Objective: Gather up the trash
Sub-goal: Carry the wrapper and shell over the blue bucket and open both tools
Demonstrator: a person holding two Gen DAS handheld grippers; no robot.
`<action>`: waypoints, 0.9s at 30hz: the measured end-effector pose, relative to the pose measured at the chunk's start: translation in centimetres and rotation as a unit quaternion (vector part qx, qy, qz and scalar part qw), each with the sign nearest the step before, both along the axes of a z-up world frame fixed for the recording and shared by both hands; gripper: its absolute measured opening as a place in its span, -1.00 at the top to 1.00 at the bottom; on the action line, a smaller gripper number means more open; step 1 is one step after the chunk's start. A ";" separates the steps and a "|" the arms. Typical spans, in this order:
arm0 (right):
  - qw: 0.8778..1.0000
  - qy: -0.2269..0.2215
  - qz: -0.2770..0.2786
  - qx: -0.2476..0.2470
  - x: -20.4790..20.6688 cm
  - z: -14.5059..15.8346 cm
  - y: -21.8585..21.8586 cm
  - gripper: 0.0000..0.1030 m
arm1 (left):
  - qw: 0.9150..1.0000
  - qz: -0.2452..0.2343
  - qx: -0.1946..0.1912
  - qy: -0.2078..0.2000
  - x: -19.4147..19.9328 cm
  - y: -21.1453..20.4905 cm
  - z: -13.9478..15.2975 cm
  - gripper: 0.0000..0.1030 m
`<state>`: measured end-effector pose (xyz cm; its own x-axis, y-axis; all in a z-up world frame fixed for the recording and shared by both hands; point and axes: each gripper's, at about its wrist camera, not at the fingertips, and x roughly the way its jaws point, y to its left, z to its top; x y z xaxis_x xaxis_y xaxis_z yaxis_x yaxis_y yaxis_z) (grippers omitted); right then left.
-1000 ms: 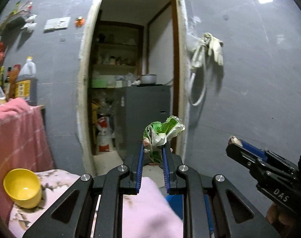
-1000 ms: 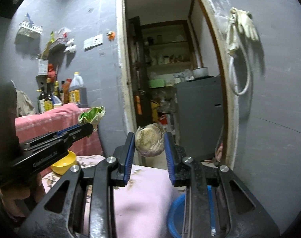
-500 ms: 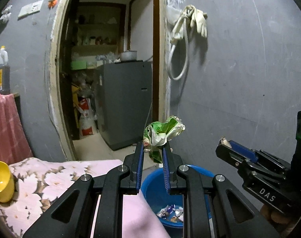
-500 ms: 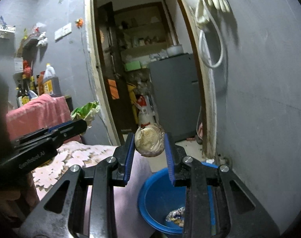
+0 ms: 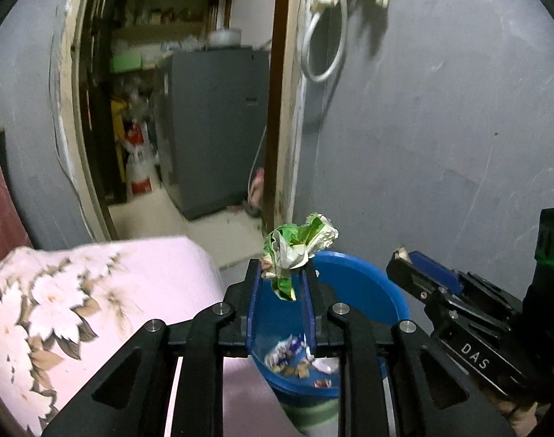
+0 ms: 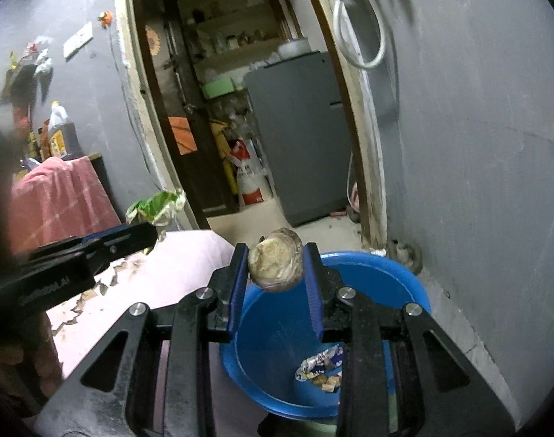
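Observation:
My left gripper [image 5: 281, 273] is shut on a crumpled green and white wrapper [image 5: 299, 242] and holds it over the near rim of a blue trash bin [image 5: 361, 284]. My right gripper [image 6: 276, 251] is shut on a beige crumpled ball of trash [image 6: 276, 259], held above the same blue bin [image 6: 379, 273]. Wrappers lie at the bin's bottom [image 6: 322, 366]. The right gripper shows at the right of the left wrist view [image 5: 401, 256]. The left gripper with its green wrapper [image 6: 156, 207] shows at the left of the right wrist view.
A table with a pink floral cloth [image 5: 105, 291] stands left of the bin. A grey wall [image 6: 477, 145] is close on the right. An open doorway [image 5: 175, 109] with a grey cabinet [image 5: 218, 123] lies ahead. A hose and gloves [image 5: 335, 18] hang on the wall.
Both grippers have swung right and tipped down, from over the table to over the blue bin. The yellow bowl has left the view. Both still hold their trash.

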<state>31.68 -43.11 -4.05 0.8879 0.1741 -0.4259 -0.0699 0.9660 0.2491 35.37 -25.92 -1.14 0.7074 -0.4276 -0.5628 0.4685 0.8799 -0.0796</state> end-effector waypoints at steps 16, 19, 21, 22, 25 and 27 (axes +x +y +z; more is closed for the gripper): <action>0.999 0.036 -0.021 0.012 0.5 -2.2 -1.7 0.02 | 0.997 0.007 -0.008 0.071 2.2 0.2 -2.9 0.39; 0.999 0.033 -0.021 0.012 0.5 -2.0 -1.6 0.02 | 0.998 0.006 -0.007 0.066 2.1 0.2 -2.8 0.39; 0.999 0.030 -0.021 0.012 0.3 -1.8 -1.6 0.02 | 0.998 0.005 -0.007 0.063 1.9 0.2 -2.7 0.39; 0.999 0.029 -0.021 0.012 0.3 -1.7 -1.6 0.01 | 0.998 0.005 -0.007 0.062 1.8 0.3 -2.6 0.39; 0.999 0.027 -0.021 0.011 0.1 -1.3 -1.4 0.01 | 0.998 0.006 -0.008 0.058 1.5 0.4 -2.3 0.39; 0.999 0.025 -0.022 0.011 -0.1 -1.0 -1.3 0.01 | 0.998 0.006 -0.009 0.055 1.2 0.5 -2.0 0.39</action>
